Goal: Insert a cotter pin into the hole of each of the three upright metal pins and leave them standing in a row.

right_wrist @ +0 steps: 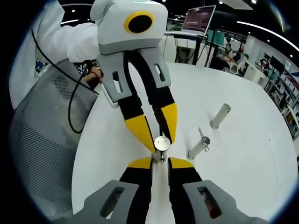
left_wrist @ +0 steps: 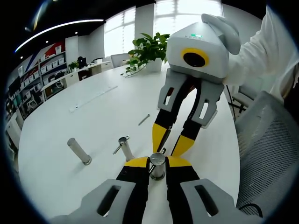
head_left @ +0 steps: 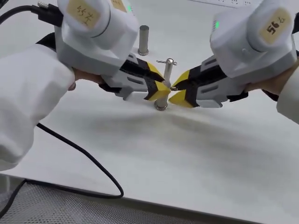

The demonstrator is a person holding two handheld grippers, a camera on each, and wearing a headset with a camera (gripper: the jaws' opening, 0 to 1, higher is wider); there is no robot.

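Left gripper [head_left: 160, 91] in from nine o'clock in the head view, jaws closed on the shaft of the nearest metal pin [head_left: 161, 104], with yellow tips pressed to either side just under its head when seen along the left gripper view. Right gripper [head_left: 177, 90] in from three o'clock, tips drawn together on a thin metal piece [head_left: 174, 87] and brought right up to the same shaft, opposite the left tips; too small to say whether inside the hole. Same pin upright on the white table [head_left: 196, 154]. Middle metal pin [head_left: 167, 74] just beyond at twelve o'clock, upright, with a cotter pin [head_left: 166, 61] through its top. Far metal pin [head_left: 143, 39] further off at eleven o'clock, also upright. Loose cotter pin [left_wrist: 144, 119] flat on the table in the left gripper view, well beyond the pins at twelve o'clock from the held one. Black cable [head_left: 79, 154] looping over the table edge at seven o'clock.
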